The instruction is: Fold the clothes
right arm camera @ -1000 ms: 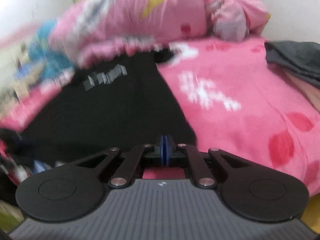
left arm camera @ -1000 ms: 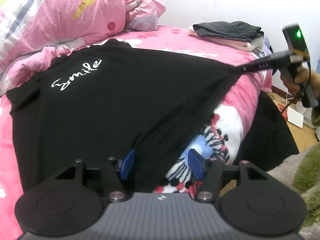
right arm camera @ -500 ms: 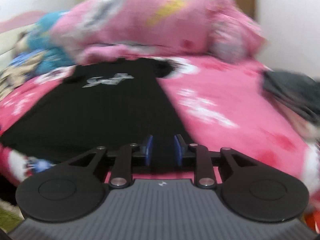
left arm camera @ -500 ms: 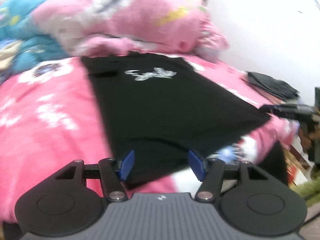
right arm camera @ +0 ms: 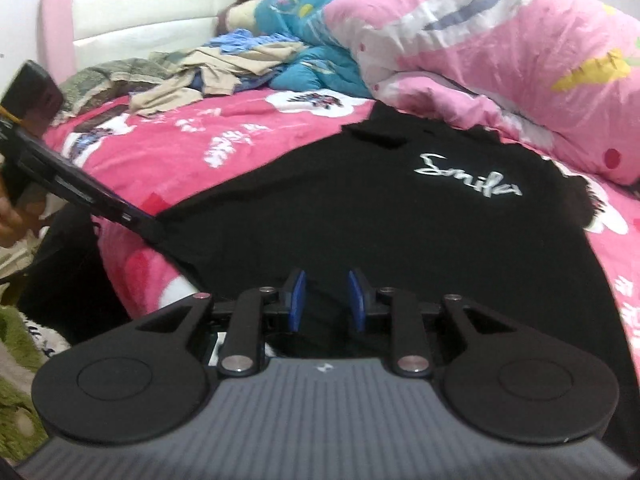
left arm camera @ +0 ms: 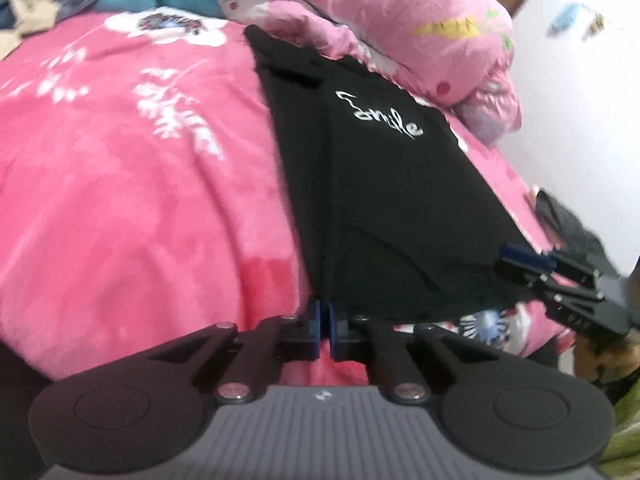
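Observation:
A black T-shirt (left arm camera: 384, 200) with white "Smile" lettering lies flat on the pink bed, hem toward me. My left gripper (left arm camera: 324, 316) is shut on the hem's left corner, and a thin fold of black cloth runs up from its pads. From the right wrist view, the left gripper (right arm camera: 148, 222) pinches that corner at the bed's edge. My right gripper (right arm camera: 328, 300) is open, low over the T-shirt (right arm camera: 400, 232) near the hem's other end, with black cloth under and between its blue pads. The right gripper (left arm camera: 507, 262) also shows at the right hem corner.
A pink floral blanket (left arm camera: 132, 200) covers the bed. A rolled pink duvet (right arm camera: 500, 52) lies behind the shirt's collar. Loose beige and blue clothes (right arm camera: 224, 68) are heaped by the white headboard. A dark folded pile (left arm camera: 568, 220) sits at the right. A green rug (right arm camera: 16, 360) lies on the floor.
My left gripper swung left to the hem corner and went from open to shut on the cloth. My right gripper, shut a second ago, has opened over the hem.

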A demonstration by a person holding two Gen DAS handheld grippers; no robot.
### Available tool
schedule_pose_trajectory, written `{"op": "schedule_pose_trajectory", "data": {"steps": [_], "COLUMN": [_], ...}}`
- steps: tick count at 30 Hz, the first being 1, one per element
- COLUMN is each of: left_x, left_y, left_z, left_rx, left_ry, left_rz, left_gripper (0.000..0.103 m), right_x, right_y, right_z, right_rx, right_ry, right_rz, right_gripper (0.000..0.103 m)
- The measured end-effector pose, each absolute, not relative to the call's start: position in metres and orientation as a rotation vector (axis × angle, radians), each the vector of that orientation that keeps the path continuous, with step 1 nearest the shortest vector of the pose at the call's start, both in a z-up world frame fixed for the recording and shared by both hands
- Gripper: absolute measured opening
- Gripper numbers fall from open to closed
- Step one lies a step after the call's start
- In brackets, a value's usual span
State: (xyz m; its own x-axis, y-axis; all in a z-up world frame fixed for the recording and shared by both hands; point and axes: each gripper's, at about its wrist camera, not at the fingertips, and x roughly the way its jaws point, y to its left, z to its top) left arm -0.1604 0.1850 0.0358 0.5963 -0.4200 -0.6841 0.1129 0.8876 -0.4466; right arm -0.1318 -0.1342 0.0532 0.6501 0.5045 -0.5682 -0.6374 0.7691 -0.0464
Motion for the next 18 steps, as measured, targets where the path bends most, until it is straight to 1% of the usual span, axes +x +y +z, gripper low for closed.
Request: {"op": "schedule_pose_trajectory", "data": {"steps": [8, 13, 18], "left_x": [-0.164, -0.164, -0.163], "left_y": [0.193, 0.193, 0.194], "left_z": [0.031, 0.027, 0.022], "left_rx": [-0.373, -0.358, -0.35], "left_ry": [0.909, 0.925, 0.934], "left_rz": [-0.314, -0.314, -0.322], "left_gripper": [0.004, 0.004, 0.004], "right_x": [-0.124, -0.12, -0.131], "right_y": [-0.149, -0.129, -0.126], "right_z": [0.038, 0.036, 0.009], "right_rx": [-0.248, -0.231, -0.218], "right_ry": [0.61, 0.587, 0.685], "right_rz": [0.565, 0.667, 0.687], "right_gripper": [0.025, 0.025, 0.026]}}
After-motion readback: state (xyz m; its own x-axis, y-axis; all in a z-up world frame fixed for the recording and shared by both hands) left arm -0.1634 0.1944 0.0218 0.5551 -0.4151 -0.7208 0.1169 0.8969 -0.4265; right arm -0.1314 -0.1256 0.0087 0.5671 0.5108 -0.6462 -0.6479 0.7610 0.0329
